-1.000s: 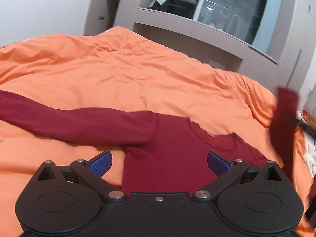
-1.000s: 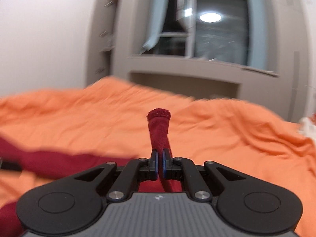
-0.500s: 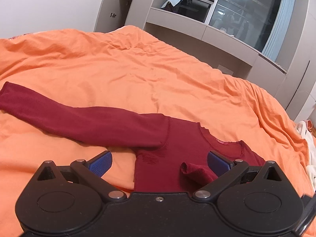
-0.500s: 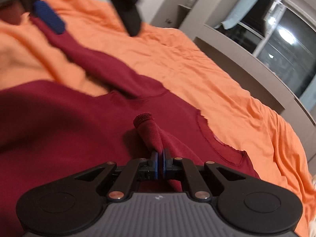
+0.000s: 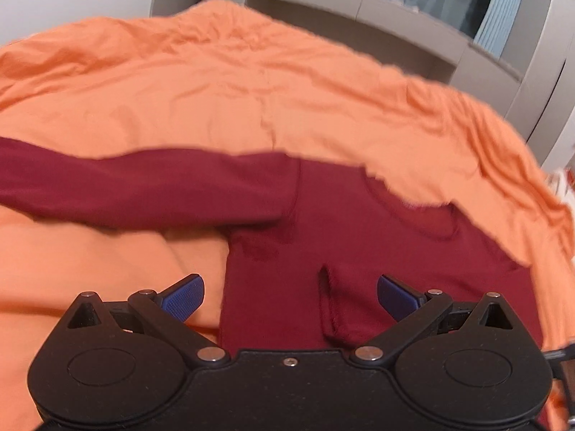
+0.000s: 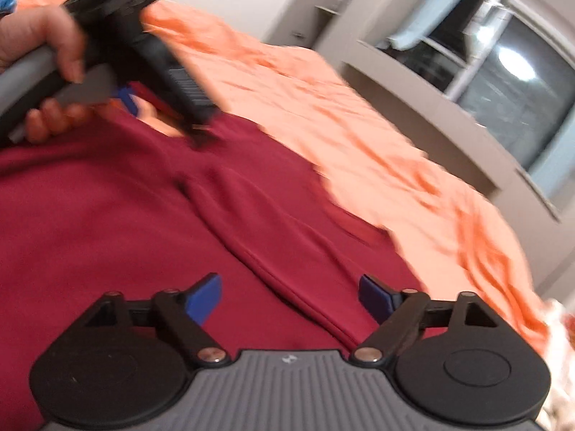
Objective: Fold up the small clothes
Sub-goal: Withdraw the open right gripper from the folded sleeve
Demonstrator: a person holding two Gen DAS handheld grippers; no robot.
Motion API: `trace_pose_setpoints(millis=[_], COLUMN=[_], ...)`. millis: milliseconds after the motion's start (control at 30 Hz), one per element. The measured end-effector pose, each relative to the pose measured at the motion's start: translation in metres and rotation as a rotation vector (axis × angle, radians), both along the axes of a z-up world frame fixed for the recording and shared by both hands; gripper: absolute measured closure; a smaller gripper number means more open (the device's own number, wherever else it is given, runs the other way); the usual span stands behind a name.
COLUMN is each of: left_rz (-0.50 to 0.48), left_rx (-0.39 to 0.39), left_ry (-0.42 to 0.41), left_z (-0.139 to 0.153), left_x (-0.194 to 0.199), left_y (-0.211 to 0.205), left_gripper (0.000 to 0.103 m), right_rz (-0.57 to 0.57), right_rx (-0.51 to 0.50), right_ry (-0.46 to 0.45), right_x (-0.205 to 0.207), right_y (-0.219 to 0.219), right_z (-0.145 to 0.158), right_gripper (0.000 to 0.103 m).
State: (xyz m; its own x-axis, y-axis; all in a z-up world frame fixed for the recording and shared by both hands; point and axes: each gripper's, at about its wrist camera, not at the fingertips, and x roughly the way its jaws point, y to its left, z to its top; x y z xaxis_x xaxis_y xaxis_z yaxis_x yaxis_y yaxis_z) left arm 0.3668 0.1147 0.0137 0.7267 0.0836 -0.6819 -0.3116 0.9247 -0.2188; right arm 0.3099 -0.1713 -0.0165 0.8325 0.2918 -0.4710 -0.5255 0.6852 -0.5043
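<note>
A dark red long-sleeved shirt (image 5: pixel 287 251) lies flat on the orange bedspread (image 5: pixel 251 89). One sleeve (image 5: pixel 125 190) stretches out to the left. The other sleeve (image 5: pixel 334 305) is folded across the body, its cuff lying between the jaws of my left gripper (image 5: pixel 289 294), which is open and just above the cloth. In the right wrist view my right gripper (image 6: pixel 287 294) hovers over the folded sleeve (image 6: pixel 287 251) with its jaws opening and the pads off the cloth. The left gripper's body and a person's hand (image 6: pixel 46 36) show at the upper left there.
Grey built-in cabinets and a dark window (image 6: pixel 503 82) stand beyond the bed. A pale cloth (image 5: pixel 560 183) lies at the bed's right edge. Bare orange bedspread spreads beyond the shirt.
The right gripper carried the sleeve down across the shirt's body, then let it go and opened. The left gripper dipped lower and closer to the shirt.
</note>
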Motion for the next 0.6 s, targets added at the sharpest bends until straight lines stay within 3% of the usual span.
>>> trace_pose_setpoints(millis=[167, 233, 400, 600], left_rz=[-0.04, -0.037, -0.034, -0.058], left_rx=[0.02, 0.044, 0.078, 0.15], left_ry=[0.104, 0.127, 0.173, 0.198], left_z=[-0.023, -0.027, -0.037, -0.04], left_x=[0.015, 0.017, 0.02, 0.02], left_y=[-0.007, -0.009, -0.014, -0.023], left_gripper=[0.001, 0.001, 0.001, 0.001], right_rz=[-0.261, -0.338, -0.378, -0.365], right_rx=[0.137, 0.156, 0.142, 0.12], right_ry=[-0.005, 0.052, 0.11, 0.12], right_x=[0.016, 0.03, 0.057, 0.088], right_y=[-0.071, -0.088, -0.101, -0.097], right_z=[-0.006, -0.015, -0.036, -0.056], right_gripper=[0.014, 0.017, 0.034, 0.044])
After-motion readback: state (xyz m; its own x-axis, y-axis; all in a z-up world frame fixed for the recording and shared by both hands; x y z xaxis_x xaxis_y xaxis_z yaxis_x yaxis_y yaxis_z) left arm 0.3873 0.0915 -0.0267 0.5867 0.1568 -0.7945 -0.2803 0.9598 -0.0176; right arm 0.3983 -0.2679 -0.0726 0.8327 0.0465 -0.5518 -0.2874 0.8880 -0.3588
